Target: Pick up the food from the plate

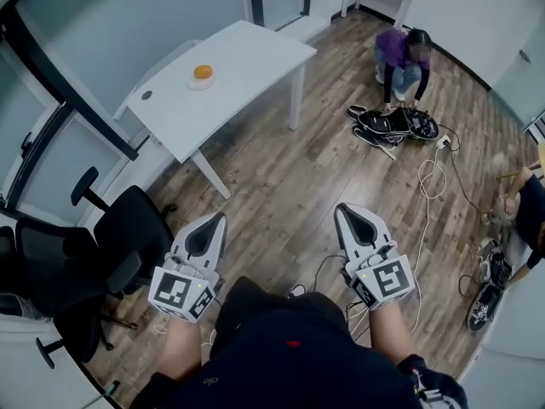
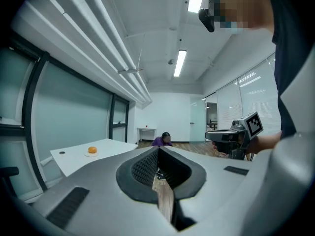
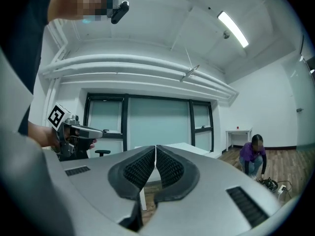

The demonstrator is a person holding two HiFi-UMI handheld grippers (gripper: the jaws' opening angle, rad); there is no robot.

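No words, brands or numbers can be read anywhere here; the only signs are black-and-white square code markers on the cubes of the left gripper and right gripper, carrying no letters

The food is sitting on the plate, showing as one small, round, orange item, resting at the plate's middle. The plate, small, round and white, is lying flat on the white desk, toward the end of the desk nearer the glass wall and standing in from the desk's edges. The food's surface detail is showing too small to tell.
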